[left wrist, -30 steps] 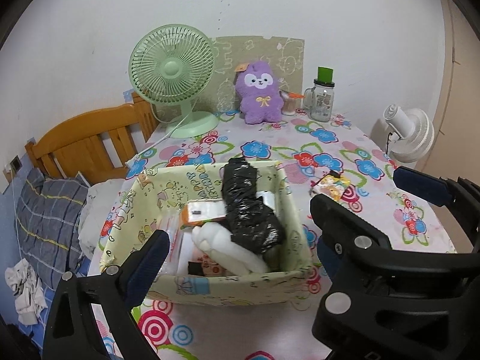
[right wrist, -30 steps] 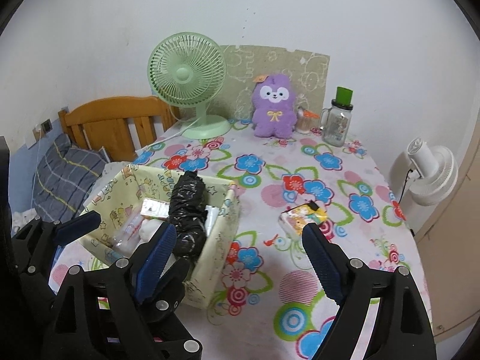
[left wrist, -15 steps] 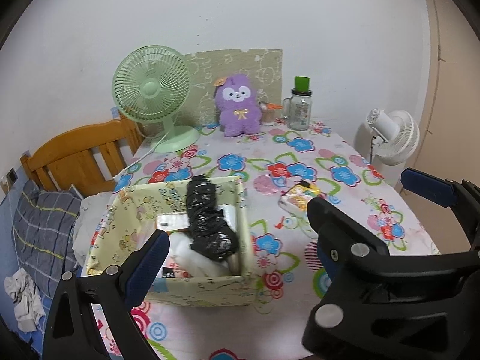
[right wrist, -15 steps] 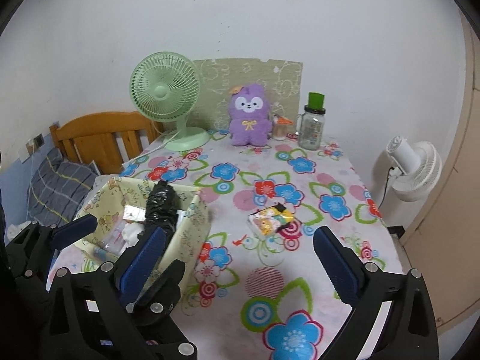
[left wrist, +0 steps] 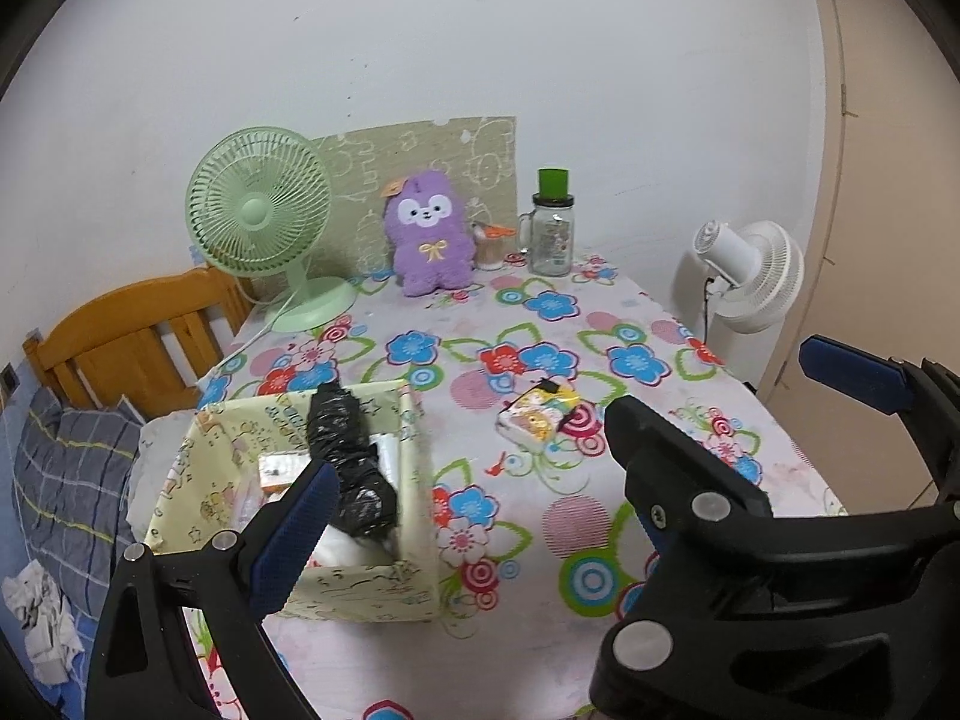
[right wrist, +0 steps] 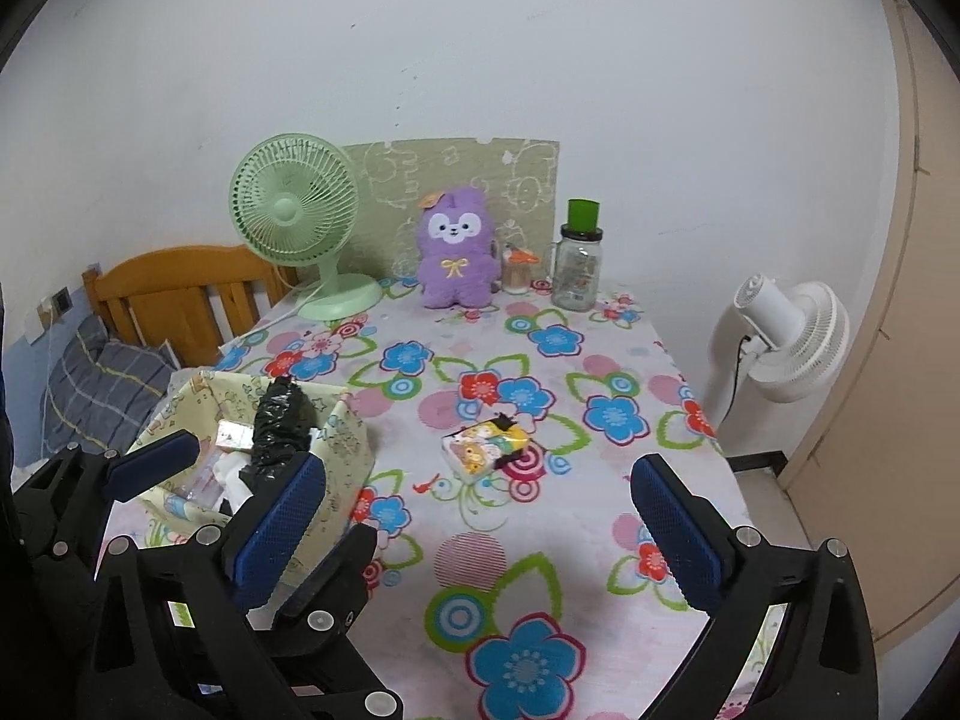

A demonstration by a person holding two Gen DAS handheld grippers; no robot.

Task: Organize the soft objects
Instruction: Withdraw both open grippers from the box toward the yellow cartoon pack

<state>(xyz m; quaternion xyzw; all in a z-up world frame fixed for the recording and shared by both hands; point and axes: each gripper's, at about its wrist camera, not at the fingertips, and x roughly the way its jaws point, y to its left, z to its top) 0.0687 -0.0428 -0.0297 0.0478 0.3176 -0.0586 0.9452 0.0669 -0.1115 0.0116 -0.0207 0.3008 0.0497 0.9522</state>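
Observation:
A yellow fabric storage box (left wrist: 198,474) (right wrist: 345,438) stands at the table's near left, holding a crumpled black bag (left wrist: 351,456) (right wrist: 279,426) and white items. A small colourful tissue pack (left wrist: 534,417) (right wrist: 486,447) lies on the flowered cloth to its right. A purple plush toy (left wrist: 429,234) (right wrist: 456,249) sits upright at the back. My left gripper (left wrist: 474,516) is open and empty, held above the box's near side; it also shows at the left of the right wrist view (right wrist: 156,462). My right gripper (right wrist: 480,534) is open and empty above the near table.
A green desk fan (left wrist: 261,210) (right wrist: 297,210) stands at the back left, a jar with a green lid (left wrist: 552,228) (right wrist: 579,264) at the back right. A white fan (left wrist: 750,264) (right wrist: 792,342) stands beyond the right edge. A wooden bed frame (left wrist: 138,336) lies left.
Both grippers have pulled back and risen from the table, so the box and the tissue pack look smaller and farther. Both stay open and empty.

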